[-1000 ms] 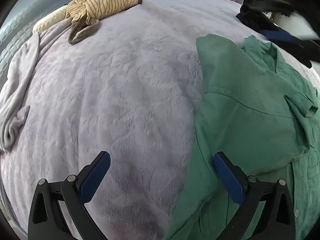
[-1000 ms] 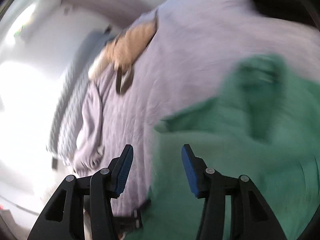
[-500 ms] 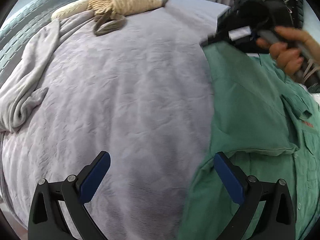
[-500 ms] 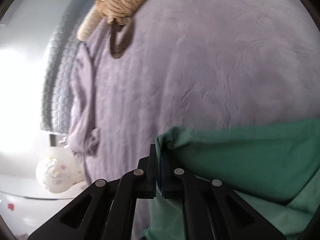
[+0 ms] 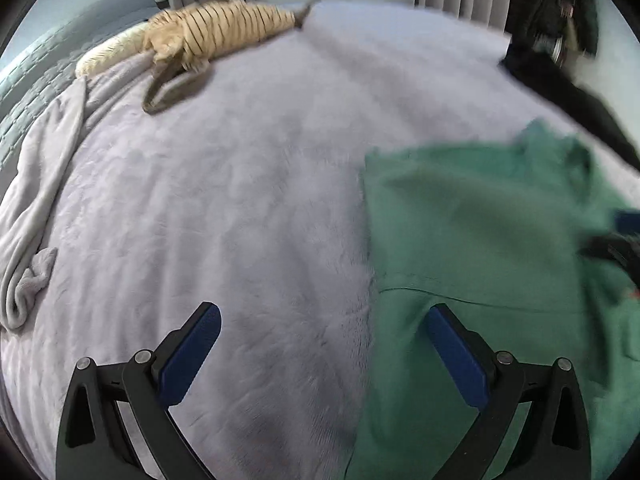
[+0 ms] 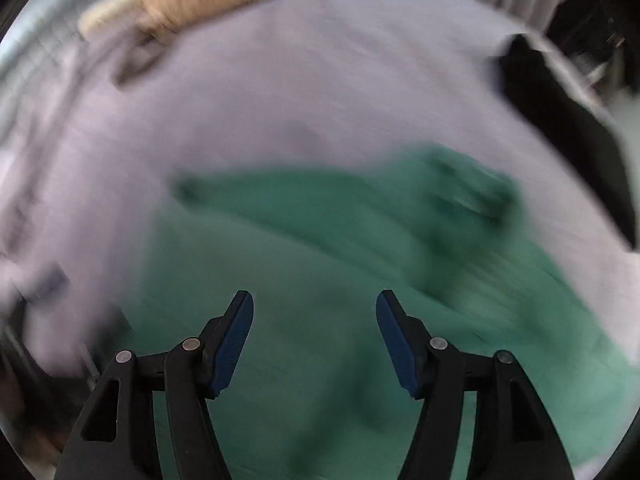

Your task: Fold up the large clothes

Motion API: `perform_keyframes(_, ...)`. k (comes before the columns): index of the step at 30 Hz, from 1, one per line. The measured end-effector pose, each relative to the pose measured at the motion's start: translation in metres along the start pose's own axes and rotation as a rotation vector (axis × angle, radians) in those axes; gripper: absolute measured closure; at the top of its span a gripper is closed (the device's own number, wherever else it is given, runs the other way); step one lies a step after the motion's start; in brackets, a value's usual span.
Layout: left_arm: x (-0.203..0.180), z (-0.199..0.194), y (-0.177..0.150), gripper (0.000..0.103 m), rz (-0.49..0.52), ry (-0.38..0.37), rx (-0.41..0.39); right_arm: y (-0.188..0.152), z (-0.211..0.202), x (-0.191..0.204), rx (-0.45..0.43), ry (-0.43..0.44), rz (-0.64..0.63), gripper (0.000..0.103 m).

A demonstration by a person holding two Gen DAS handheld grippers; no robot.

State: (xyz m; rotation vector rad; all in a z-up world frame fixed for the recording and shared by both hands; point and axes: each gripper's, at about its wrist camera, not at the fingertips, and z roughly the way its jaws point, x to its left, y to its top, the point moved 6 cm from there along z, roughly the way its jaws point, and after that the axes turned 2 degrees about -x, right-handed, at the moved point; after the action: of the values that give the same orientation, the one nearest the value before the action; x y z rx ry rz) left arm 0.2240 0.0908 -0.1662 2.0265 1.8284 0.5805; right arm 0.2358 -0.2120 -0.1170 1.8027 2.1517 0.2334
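A green shirt [image 5: 472,232] lies spread on the lilac bedspread [image 5: 240,184], its left side folded inward with a straight edge. My left gripper [image 5: 324,356] is open and empty above the shirt's left edge, one finger over the bedspread, one over the shirt. My right gripper [image 6: 316,336] is open and empty above the shirt [image 6: 320,264]; that view is motion-blurred. The right gripper's tip also shows at the right edge of the left wrist view [image 5: 624,240].
A tan striped garment [image 5: 216,32] lies at the far side of the bed by a pillow. A bunched lilac blanket [image 5: 36,216] lies along the left edge. Dark clothes [image 5: 560,64] sit at the far right. Curtains hang behind.
My right gripper, shut on the shirt's corner half a second ago, has let go, opened and pulled back. The folded shirt side now lies flat. The left gripper shifted slightly.
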Motion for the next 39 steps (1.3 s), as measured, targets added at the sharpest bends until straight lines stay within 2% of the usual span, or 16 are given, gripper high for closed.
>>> perform_keyframes(3, -0.003, 0.017, -0.009, 0.0, 0.02, 0.027, 0.042, -0.055, 0.007, -0.042, 0.053, -0.142, 0.053, 0.038)
perform_keyframes(6, -0.002, 0.014, -0.005, 0.0, 0.034, 0.018, 0.045, -0.112, 0.001, -0.105, 0.091, -0.062, 0.39, 0.038)
perform_keyframes(10, 0.005, 0.01, 0.023, 0.0, -0.004, -0.071, 0.035, -0.159, -0.013, -0.154, 0.02, 0.239, 0.767, 0.038)
perform_keyframes(17, -0.012, 0.054, 0.056, 0.0, -0.065, -0.17, 0.158, -0.167, 0.006, -0.166, -0.067, 0.745, 1.227, 0.036)
perform_keyframes(20, -0.023, 0.059, 0.06, 0.026, -0.075, -0.195, 0.174, -0.171, 0.022, -0.156, -0.053, 0.825, 1.356, 0.037)
perform_keyframes(21, -0.025, 0.059, 0.06, 0.044, -0.068, -0.181, 0.175, -0.17, 0.025, -0.151, -0.047, 0.862, 1.387, 0.042)
perform_keyframes(22, -0.027, 0.058, 0.061, 0.063, -0.059, -0.166, 0.17, -0.169, 0.026, -0.146, -0.053, 0.905, 1.403, 0.052)
perform_keyframes(24, -0.022, 0.055, 0.064, 0.077, -0.058, -0.139, 0.16, -0.158, 0.027, -0.136, -0.03, 0.964, 1.403, 0.102)
perform_keyframes(26, -0.011, 0.055, 0.067, 0.084, -0.112, -0.171, 0.158, -0.144, 0.022, -0.133, -0.041, 0.954, 1.337, 0.102)
perform_keyframes(31, -0.002, 0.053, 0.067, 0.084, -0.137, -0.214, 0.156, -0.145, 0.001, -0.13, -0.056, 0.935, 1.207, 0.097)
perform_keyframes(32, -0.004, 0.052, 0.067, 0.084, -0.126, -0.203, 0.151, -0.149, 0.0, -0.127, -0.052, 0.941, 1.214, 0.076)
perform_keyframes(33, -0.003, 0.051, 0.067, 0.084, -0.125, -0.198, 0.149, -0.153, 0.0, -0.122, -0.058, 0.962, 1.231, 0.028)
perform_keyframes(34, -0.003, 0.051, 0.067, 0.084, -0.13, -0.196, 0.147, -0.156, -0.001, -0.118, -0.076, 0.985, 1.257, 0.012)
perform_keyframes(37, -0.003, 0.051, 0.067, 0.084, -0.137, -0.197, 0.148, -0.154, 0.009, -0.113, -0.129, 1.021, 1.322, 0.011)
perform_keyframes(38, -0.003, 0.051, 0.067, 0.084, -0.131, -0.193, 0.147, -0.15, 0.019, -0.115, -0.154, 1.035, 1.378, 0.021)
perform_keyframes(39, -0.003, 0.05, 0.066, 0.084, -0.124, -0.187, 0.144, -0.15, 0.027, -0.118, -0.165, 1.052, 1.426, 0.041)
